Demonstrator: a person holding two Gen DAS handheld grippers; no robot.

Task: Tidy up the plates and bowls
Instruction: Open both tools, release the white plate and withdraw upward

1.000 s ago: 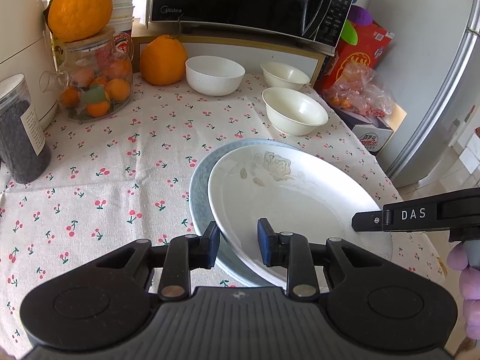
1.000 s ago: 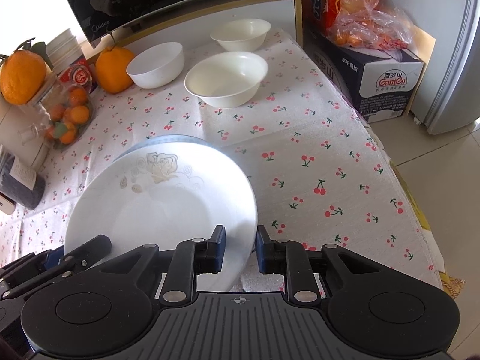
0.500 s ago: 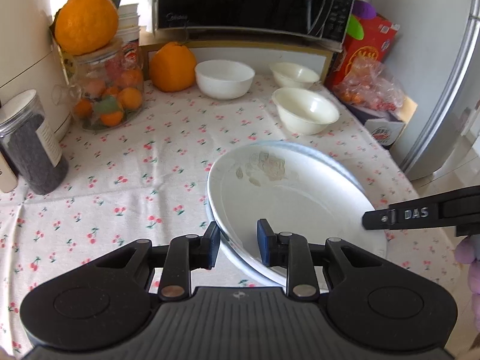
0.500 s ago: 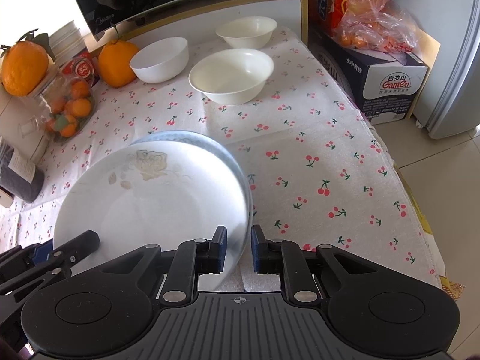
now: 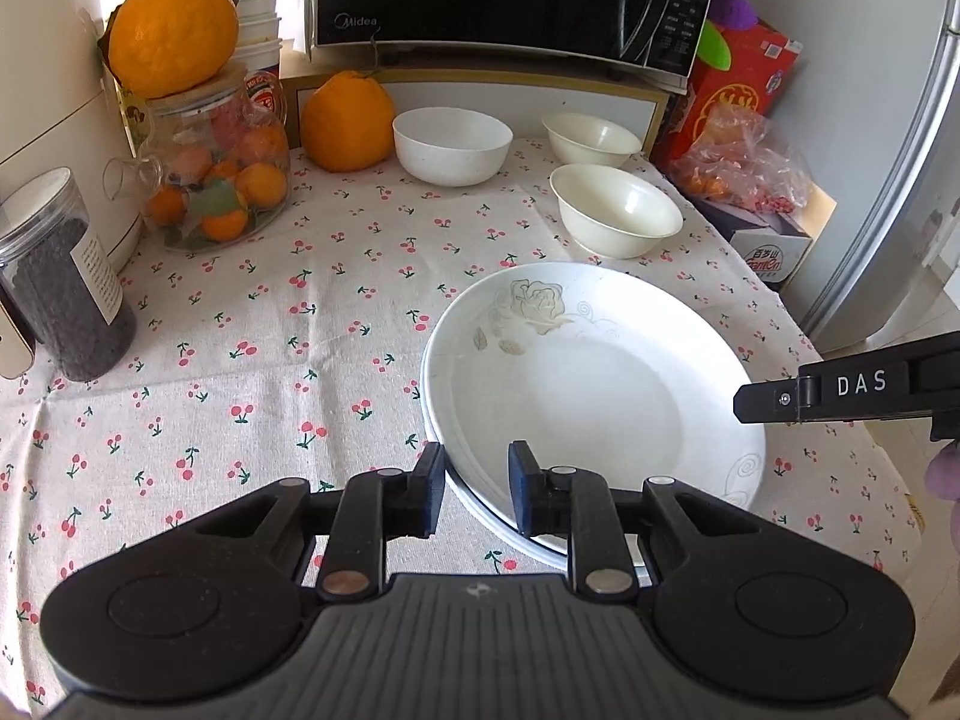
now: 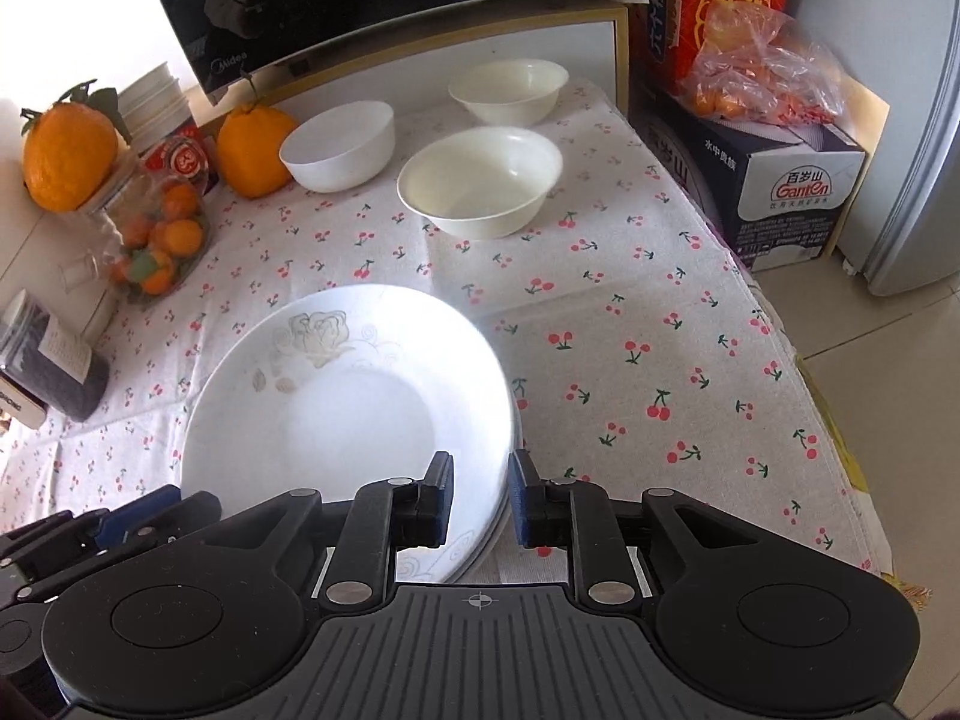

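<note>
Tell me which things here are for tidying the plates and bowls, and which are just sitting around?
For the job:
- white rose-patterned plate on the plate stack
- white round bowl
- two cream bowls

Just sitting around:
- big orange fruit
- glass jar of small oranges
- black microwave
- red box

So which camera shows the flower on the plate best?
The left wrist view: the flower is sharp and close there, on the plate's far rim. The right wrist view shows it too, but paler and washed out by glare.
</note>
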